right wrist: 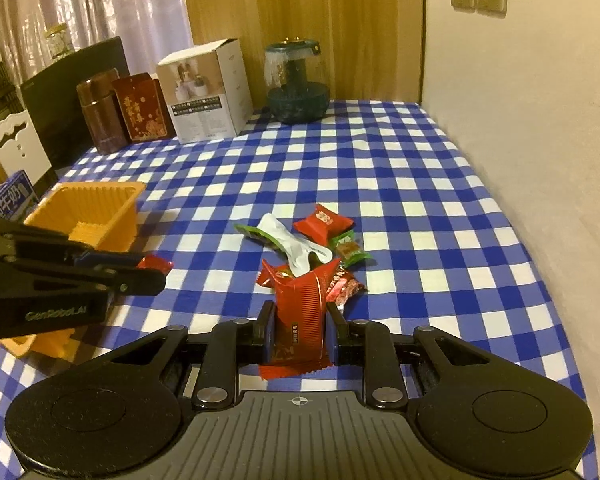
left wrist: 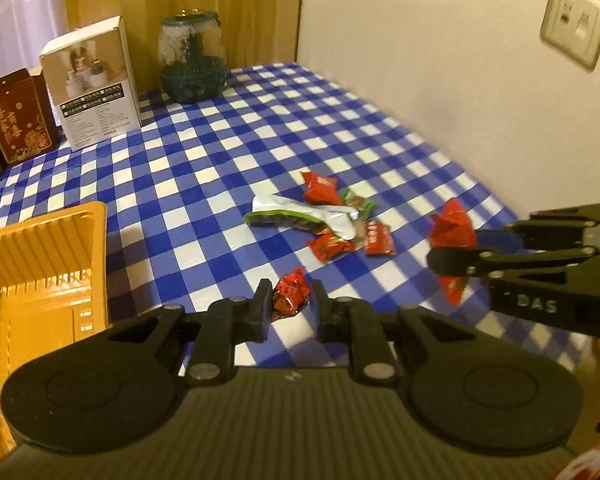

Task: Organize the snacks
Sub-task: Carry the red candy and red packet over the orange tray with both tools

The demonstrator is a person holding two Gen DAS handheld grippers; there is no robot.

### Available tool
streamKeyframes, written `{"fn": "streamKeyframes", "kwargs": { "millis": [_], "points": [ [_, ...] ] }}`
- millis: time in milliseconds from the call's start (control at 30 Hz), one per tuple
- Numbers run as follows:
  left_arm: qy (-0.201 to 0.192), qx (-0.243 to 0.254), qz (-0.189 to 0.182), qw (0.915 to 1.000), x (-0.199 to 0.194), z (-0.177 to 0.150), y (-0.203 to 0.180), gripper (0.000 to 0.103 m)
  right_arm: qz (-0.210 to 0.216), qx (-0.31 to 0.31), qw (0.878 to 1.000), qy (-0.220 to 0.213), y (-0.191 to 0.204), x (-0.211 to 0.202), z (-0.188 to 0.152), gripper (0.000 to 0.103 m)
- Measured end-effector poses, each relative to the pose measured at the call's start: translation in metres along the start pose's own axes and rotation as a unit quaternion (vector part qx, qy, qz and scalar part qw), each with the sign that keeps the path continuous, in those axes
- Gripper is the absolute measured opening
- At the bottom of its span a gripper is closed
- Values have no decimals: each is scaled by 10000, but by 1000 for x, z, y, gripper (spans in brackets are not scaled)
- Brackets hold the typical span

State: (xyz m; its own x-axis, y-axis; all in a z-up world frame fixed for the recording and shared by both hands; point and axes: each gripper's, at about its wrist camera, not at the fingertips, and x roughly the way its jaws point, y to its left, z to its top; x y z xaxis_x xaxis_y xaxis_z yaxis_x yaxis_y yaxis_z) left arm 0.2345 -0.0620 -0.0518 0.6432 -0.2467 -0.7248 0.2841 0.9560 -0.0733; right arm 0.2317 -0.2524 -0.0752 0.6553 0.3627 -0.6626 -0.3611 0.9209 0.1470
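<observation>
In the left wrist view my left gripper (left wrist: 291, 289) is shut on a small red wrapped candy (left wrist: 292, 300), held above the blue-checked tablecloth (left wrist: 204, 168). My right gripper (right wrist: 300, 310) is shut on a larger red snack packet (right wrist: 300, 320), which stands upright between the fingers. Each gripper shows in the other's view: the right one (left wrist: 456, 246) with its red packet (left wrist: 452, 226), the left one (right wrist: 152, 271) with its candy (right wrist: 156, 263). A pile of red, green and white snack packets (right wrist: 312, 240) lies mid-table. An orange plastic basket (right wrist: 96, 216) sits at the left.
At the table's far end stand a white carton (right wrist: 204, 96), a dark green glass jar (right wrist: 298, 88), a red gift box (right wrist: 142, 108) and a brown canister (right wrist: 100, 116). A wall (right wrist: 532, 120) runs along the right edge. A blue milk carton (right wrist: 10, 196) sits far left.
</observation>
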Motion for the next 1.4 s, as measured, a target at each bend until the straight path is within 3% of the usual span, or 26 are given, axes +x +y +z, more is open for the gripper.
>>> {"fn": "streamKeyframes", "kwargs": {
  "millis": [367,733,1400],
  "points": [
    [-285,-319,-86,9990,-57,-15,0,17,-2,-101,9999,-126,33,-39,7,25],
    [-489,-598,24,9970,-107,-38,19,17,269,-350,9989,-174,85,-61,5,25],
    [-563,-1046,742,9901,-165,-81,112,17,962,-950,9908,-19,193,-34,10,25]
  ]
}}
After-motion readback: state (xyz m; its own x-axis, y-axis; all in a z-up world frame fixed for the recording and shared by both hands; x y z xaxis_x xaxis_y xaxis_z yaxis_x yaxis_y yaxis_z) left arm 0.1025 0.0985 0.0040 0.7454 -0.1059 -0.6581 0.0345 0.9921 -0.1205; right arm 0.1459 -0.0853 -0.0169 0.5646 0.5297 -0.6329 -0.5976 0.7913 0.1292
